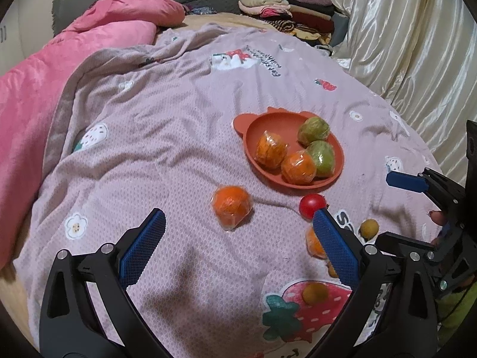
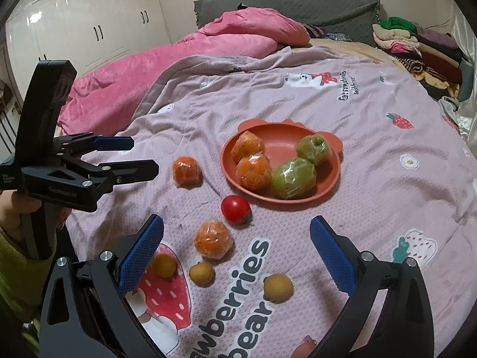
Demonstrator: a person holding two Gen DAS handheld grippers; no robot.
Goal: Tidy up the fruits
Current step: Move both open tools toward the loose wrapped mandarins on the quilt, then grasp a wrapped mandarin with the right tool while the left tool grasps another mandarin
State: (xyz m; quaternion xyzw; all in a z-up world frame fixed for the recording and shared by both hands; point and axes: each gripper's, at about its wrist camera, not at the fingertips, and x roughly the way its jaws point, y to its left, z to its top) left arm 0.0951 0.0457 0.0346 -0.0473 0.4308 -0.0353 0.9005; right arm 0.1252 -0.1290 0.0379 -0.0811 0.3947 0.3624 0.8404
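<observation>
An orange bear-shaped plate point(image 1: 268, 122) point(image 2: 277, 137) lies on the bed and holds two wrapped oranges and two wrapped green fruits. A wrapped orange point(image 1: 232, 205) point(image 2: 186, 170) lies loose just ahead of my open, empty left gripper point(image 1: 238, 226). A red tomato point(image 1: 311, 205) point(image 2: 236, 208), another wrapped orange point(image 2: 213, 239) and three small yellow-brown fruits point(image 2: 278, 287) lie on the blanket in front of my open, empty right gripper point(image 2: 237, 232). The left gripper also shows in the right wrist view point(image 2: 140, 156).
The fruits lie on a mauve printed blanket point(image 1: 167, 137) over the bed. A pink quilt point(image 1: 35, 95) lies to the left. Folded clothes point(image 1: 286, 12) are stacked at the far right by a cream curtain point(image 1: 402, 44). White wardrobes point(image 2: 89, 24) stand at the left.
</observation>
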